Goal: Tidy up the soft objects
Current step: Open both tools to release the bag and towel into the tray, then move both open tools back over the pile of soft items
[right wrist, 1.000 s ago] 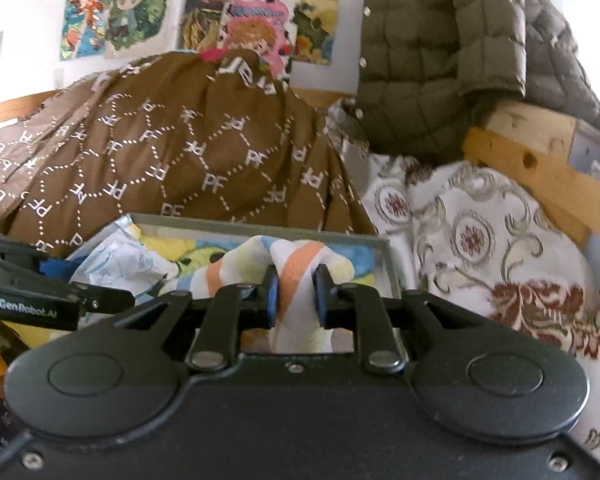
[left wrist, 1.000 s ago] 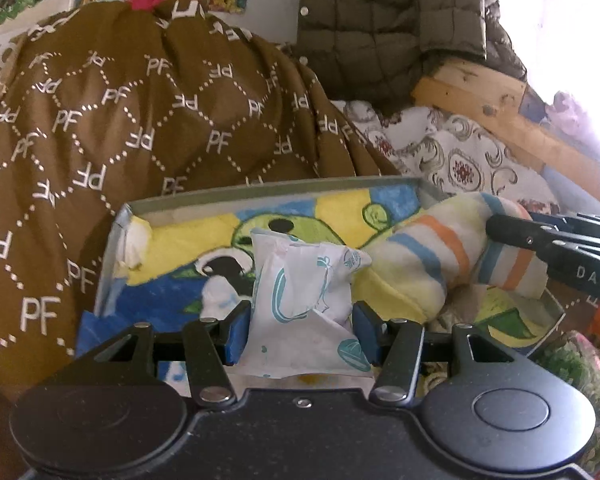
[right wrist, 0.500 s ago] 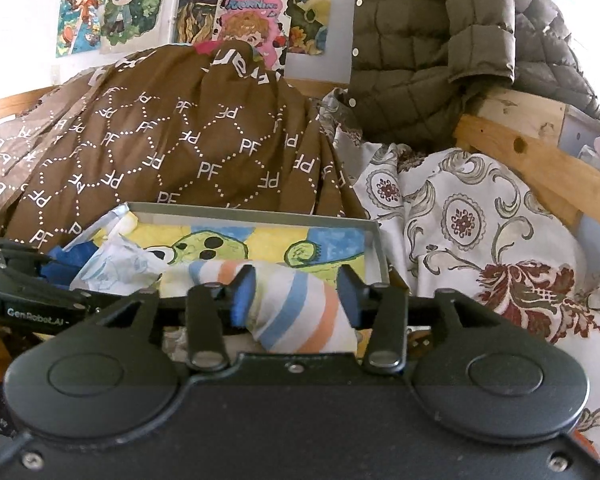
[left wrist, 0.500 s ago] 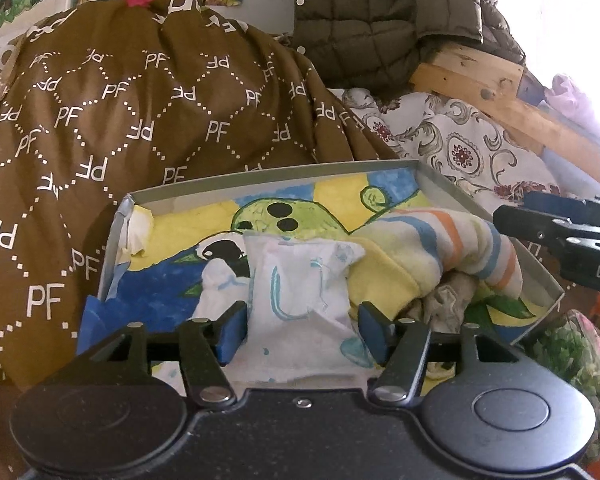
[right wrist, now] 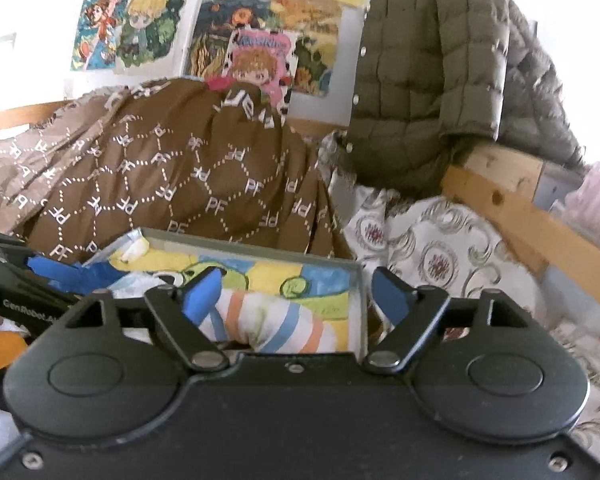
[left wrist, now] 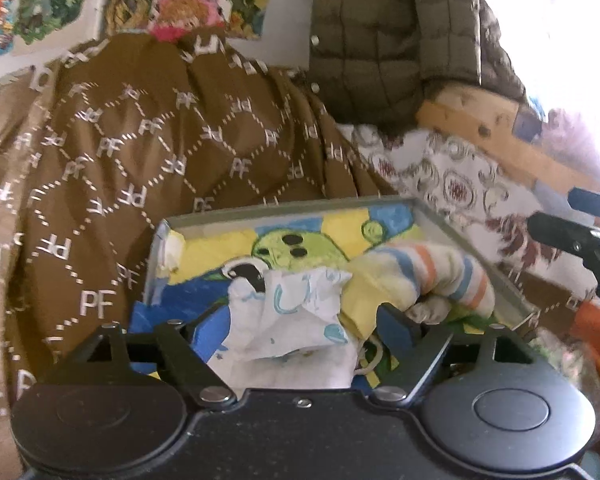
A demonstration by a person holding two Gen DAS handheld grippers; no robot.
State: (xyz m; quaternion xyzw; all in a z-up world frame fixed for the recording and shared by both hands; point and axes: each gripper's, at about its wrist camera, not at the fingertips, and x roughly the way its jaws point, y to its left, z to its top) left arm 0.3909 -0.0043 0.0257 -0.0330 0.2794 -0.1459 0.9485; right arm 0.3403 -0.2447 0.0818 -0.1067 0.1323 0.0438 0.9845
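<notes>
Surroundings: brown quilt w/ white "PF" diamond print is heaped behind and to the left of the box, touching its far and left walls. Olive puffer jacket hangs over a wooden bed rail at back right. Floral white sheet lies just right of the box. Cartoon posters on the wall behind. The quilt crowds the box's left side; the rail and sheet close in on the right.

Left gripper: jaws wide apart, clamped on nothing. The white printed cloth sits between the blue pads, crumpled; contact w/ either pad can't be told for sure.

Right gripper: jaws also spread wide, holding nothing. The striped sock lies below and between them, nearer the left pad. Right pad sits outside the box's right wall.

Container: shallow grey box, open top, lined w/ a yellow/blue/green cartoon print. Inside: striped sock (orange/blue/white bands) curled toward the right wall, white printed cloth at the near-middle, just beside the sock. A blue fabric piece hangs over the near-left corner.
</notes>
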